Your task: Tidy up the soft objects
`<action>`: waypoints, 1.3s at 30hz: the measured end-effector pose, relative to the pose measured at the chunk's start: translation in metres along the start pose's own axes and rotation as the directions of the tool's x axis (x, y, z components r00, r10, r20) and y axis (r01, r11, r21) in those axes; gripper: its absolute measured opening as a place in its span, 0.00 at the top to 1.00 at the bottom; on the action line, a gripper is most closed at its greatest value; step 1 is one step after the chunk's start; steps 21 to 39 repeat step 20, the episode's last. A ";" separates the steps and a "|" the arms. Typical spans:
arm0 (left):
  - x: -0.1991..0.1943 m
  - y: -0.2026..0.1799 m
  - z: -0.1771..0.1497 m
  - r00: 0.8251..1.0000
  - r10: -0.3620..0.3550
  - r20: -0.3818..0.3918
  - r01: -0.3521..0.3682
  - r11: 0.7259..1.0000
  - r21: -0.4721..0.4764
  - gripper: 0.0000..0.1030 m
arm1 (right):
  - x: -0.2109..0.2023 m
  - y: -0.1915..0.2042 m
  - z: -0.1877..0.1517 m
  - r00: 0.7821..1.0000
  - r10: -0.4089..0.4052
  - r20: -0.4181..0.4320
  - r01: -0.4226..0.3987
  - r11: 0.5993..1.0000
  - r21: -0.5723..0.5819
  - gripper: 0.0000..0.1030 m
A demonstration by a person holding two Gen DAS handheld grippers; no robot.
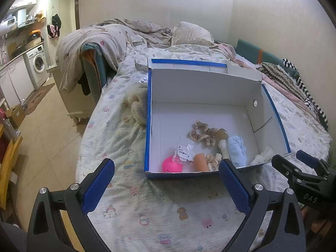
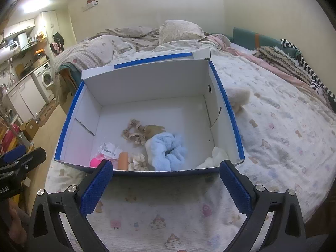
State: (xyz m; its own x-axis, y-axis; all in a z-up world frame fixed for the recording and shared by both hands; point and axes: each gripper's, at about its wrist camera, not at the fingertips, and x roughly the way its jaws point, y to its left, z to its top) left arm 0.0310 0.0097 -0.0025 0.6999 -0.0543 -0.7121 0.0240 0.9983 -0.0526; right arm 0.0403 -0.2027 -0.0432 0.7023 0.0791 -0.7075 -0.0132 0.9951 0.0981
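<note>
An open blue-and-white cardboard box [image 1: 205, 88] [image 2: 147, 84] sits on the bed. Inside lie a beige scrunchie [image 1: 201, 134] [image 2: 133, 133], a light blue fluffy scrunchie [image 1: 236, 148] [image 2: 168, 150], a pink ball [image 1: 171, 164] [image 2: 95, 162], an orange cylinder [image 1: 201, 161] [image 2: 123, 160], a cream scrunchie [image 2: 137, 161], white cloth [image 1: 262, 156] [image 2: 214, 157] and a labelled plastic bag [image 1: 184, 151]. A cream fluffy item [image 1: 139, 107] lies on the bed left of the box in the left wrist view; one [image 2: 238, 96] lies right of it in the right wrist view. My left gripper [image 1: 166, 180] and right gripper [image 2: 167, 180] are open and empty, in front of the box's near wall.
The bed [image 1: 157, 210] has a patterned sheet, crumpled blankets and a pillow [image 1: 189, 33] at the far end. Folded clothes [image 1: 294, 84] lie along the right wall. Tiled floor, a washing machine [image 1: 38, 64] and cabinets are to the left.
</note>
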 end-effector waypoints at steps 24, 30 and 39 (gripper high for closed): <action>0.006 -0.001 -0.001 1.000 0.002 -0.028 -0.002 1.000 -0.006 0.04 | -0.001 0.000 0.000 1.000 0.010 -0.001 -0.010 1.000 0.007 0.00; 0.006 -0.001 -0.001 1.000 0.002 -0.028 -0.002 1.000 -0.006 0.04 | -0.001 0.000 0.000 1.000 0.010 -0.001 -0.010 1.000 0.007 0.00; 0.006 -0.001 -0.001 1.000 0.002 -0.028 -0.002 1.000 -0.006 0.04 | -0.001 0.000 0.000 1.000 0.010 -0.001 -0.010 1.000 0.007 0.00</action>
